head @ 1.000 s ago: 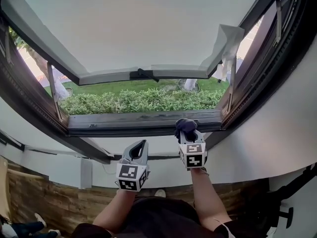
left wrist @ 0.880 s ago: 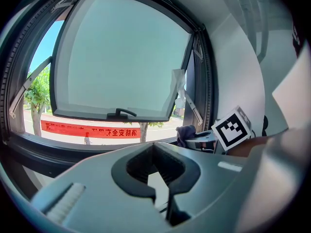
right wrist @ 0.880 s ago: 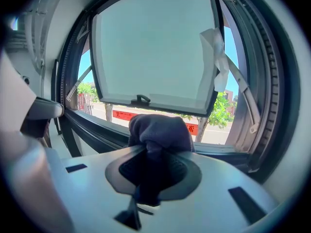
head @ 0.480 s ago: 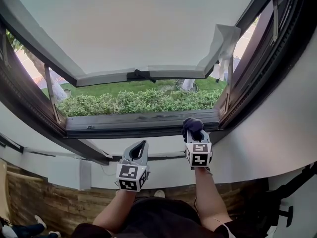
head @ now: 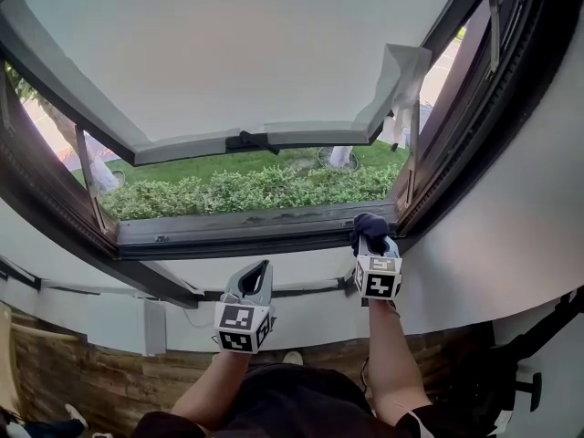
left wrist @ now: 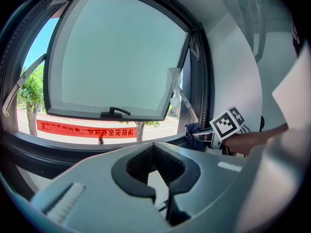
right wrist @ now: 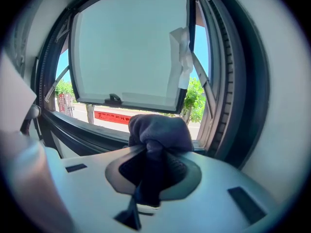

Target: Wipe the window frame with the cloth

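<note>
The dark window frame's bottom rail (head: 246, 230) runs across the head view, with the sash (head: 237, 53) swung outward above it. My right gripper (head: 370, 233) is shut on a dark blue cloth (head: 368, 227), which is pressed on the rail close to the right corner. In the right gripper view the bunched cloth (right wrist: 158, 129) fills the jaws of the right gripper (right wrist: 154, 147), with the rail (right wrist: 82, 130) just beyond. My left gripper (head: 262, 270) is held lower, below the white sill, shut on nothing. In its own view the left gripper (left wrist: 153, 144) has its jaws closed, and the cloth (left wrist: 194, 131) shows at the right.
The frame's right jamb (head: 456, 135) rises beside the cloth. A sash handle (head: 248, 141) sits on the sash's lower edge, and loose white film (head: 401, 73) hangs at its right corner. A hedge (head: 246, 190) lies outside. The white sill (head: 265, 267) and wall (head: 484, 263) flank the grippers.
My right gripper has slid the cloth to the right along the bottom rail, toward the right corner. The left gripper has stayed where it was.
</note>
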A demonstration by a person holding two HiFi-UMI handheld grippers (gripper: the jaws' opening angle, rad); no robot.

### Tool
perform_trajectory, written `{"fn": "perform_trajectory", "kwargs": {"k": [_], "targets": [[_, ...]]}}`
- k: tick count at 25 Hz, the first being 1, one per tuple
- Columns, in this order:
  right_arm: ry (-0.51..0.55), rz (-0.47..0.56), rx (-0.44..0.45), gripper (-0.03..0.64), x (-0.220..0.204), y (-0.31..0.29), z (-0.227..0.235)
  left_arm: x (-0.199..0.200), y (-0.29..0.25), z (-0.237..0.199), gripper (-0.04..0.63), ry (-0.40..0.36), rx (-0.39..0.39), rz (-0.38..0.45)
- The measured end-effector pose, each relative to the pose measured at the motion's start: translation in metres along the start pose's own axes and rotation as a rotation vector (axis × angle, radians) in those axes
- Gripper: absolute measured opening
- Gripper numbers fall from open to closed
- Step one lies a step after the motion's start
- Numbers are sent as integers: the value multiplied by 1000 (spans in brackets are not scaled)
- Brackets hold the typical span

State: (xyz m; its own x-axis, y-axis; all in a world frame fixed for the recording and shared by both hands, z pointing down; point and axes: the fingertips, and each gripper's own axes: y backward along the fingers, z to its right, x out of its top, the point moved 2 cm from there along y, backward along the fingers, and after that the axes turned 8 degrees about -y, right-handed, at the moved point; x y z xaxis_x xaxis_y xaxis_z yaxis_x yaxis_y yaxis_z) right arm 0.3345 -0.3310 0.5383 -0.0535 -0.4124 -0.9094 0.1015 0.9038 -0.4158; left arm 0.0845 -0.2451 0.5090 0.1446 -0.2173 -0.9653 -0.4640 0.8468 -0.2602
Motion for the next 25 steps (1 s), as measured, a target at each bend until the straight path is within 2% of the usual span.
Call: {"fn": "perform_trajectory", "kwargs": {"k": [8, 12, 19, 25], "targets": [[-27, -8, -114, 63, -1, -1, 44, 2, -2, 6, 5, -10, -18, 4], [-58, -3, -118, 63, -1, -2, 51, 4, -1, 8, 6, -20, -19, 4], [-25, 7, -98, 63, -1, 2, 49, 10, 7, 5, 6, -31, -21, 17], [-106, 87, -94, 66, 5, 7, 47, 19, 10, 3, 6, -45, -16, 32]]}}
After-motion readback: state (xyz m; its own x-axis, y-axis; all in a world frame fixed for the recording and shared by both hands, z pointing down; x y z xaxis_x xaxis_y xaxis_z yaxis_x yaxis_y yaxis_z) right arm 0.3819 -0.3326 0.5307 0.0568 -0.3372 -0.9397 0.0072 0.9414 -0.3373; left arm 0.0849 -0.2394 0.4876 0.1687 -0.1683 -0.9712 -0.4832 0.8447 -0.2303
